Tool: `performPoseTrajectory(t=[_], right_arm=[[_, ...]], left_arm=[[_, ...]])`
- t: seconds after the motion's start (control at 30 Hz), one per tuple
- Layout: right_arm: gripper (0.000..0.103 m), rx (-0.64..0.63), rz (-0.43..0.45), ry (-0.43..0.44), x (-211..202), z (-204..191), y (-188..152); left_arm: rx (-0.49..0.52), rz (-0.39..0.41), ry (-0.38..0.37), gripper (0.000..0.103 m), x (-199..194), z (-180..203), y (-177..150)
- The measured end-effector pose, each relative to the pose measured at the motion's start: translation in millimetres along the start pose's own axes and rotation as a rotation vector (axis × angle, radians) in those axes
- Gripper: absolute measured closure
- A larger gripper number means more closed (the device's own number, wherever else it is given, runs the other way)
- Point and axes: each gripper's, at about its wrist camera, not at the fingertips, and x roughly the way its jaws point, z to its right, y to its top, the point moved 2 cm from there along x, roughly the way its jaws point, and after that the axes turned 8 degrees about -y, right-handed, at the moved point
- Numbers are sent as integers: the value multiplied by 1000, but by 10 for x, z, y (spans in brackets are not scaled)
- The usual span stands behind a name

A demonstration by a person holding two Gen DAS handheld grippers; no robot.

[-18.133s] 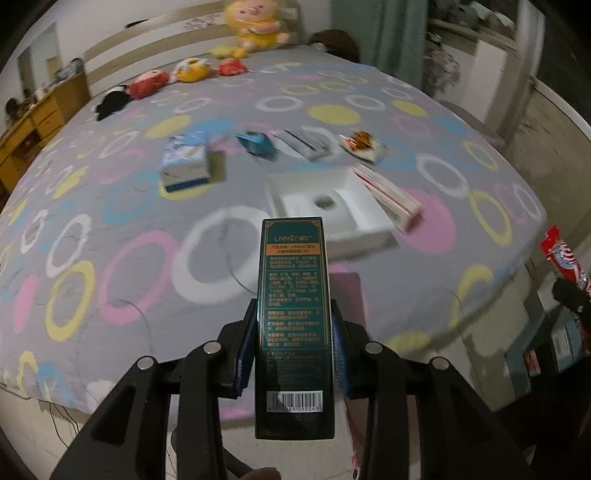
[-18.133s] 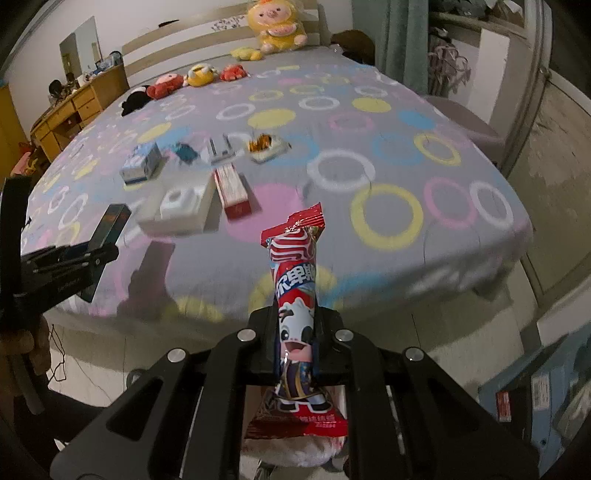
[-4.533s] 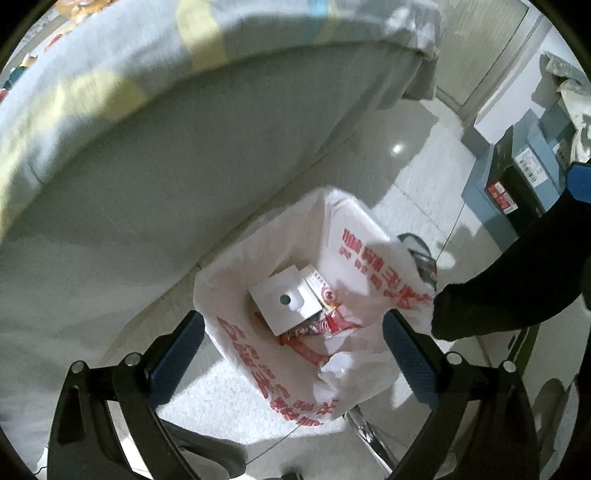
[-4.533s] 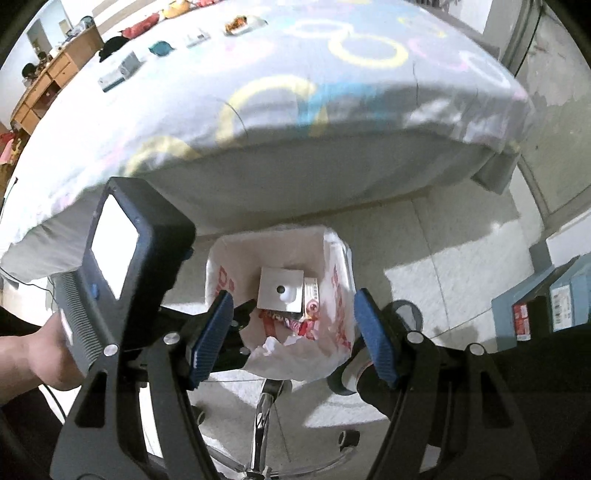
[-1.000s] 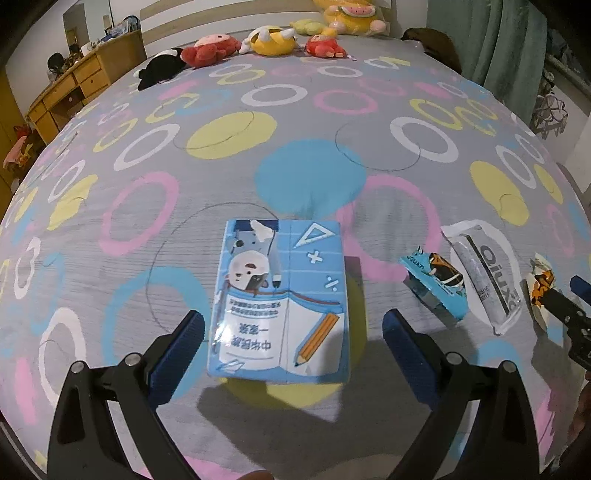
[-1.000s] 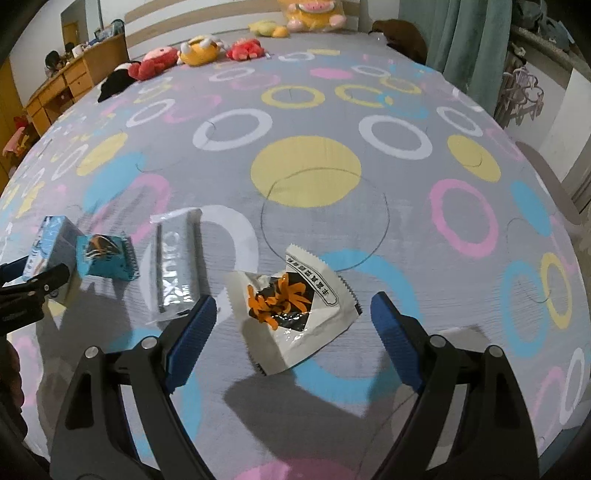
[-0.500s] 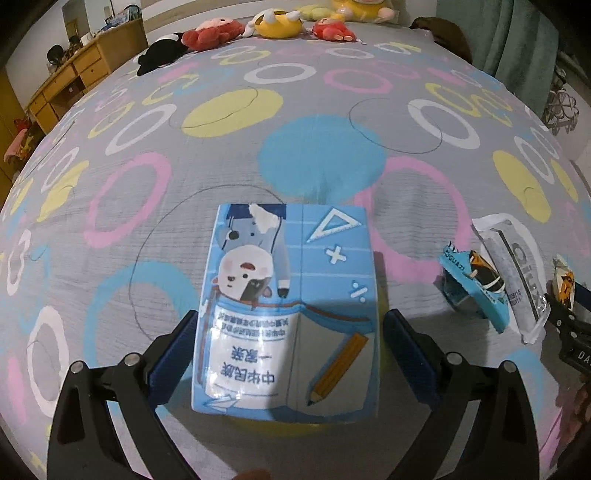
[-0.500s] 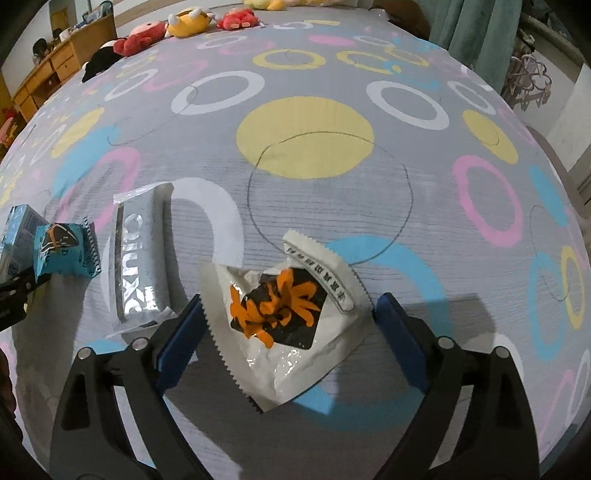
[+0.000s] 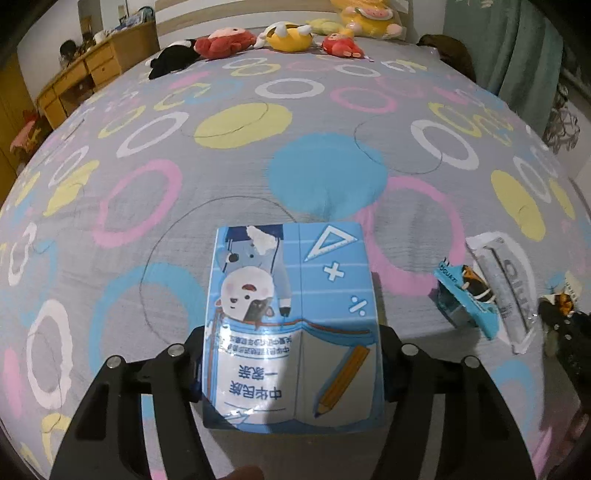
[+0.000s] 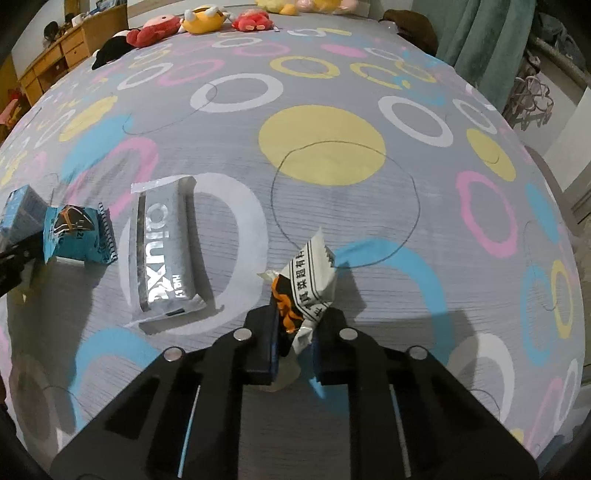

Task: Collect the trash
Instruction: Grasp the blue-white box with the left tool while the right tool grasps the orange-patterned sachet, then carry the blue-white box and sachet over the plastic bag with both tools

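Grey bedspread [image 9: 229, 177] with coloured rings covers the bed I am working over, plush toys [image 9: 288, 35] lined along its far edge. My left claw [image 9: 291, 363] has just been closing and now clamps the blue tissue pack [image 9: 291, 317] by its two sides, near the bed's near edge. To its right lie a silver wrapper [image 10: 164, 264] and a small blue packet [image 10: 75, 236], just beside each other. My right claw [image 10: 293, 349] has just snapped closed, pinching the white-and-orange snack wrapper [image 10: 308, 280], which stands crumpled upward between the pads.
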Motion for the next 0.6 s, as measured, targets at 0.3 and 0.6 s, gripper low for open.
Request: performPoseTrajectory(t=[0.3, 0.6], right_arm=[[91, 11, 36, 0, -304, -7, -133], [91, 35, 88, 10, -708, 46, -204]], left_arm=[[-29, 37, -50, 40, -357, -161, -11], [-8, 65, -59, 40, -559, -119, -79]])
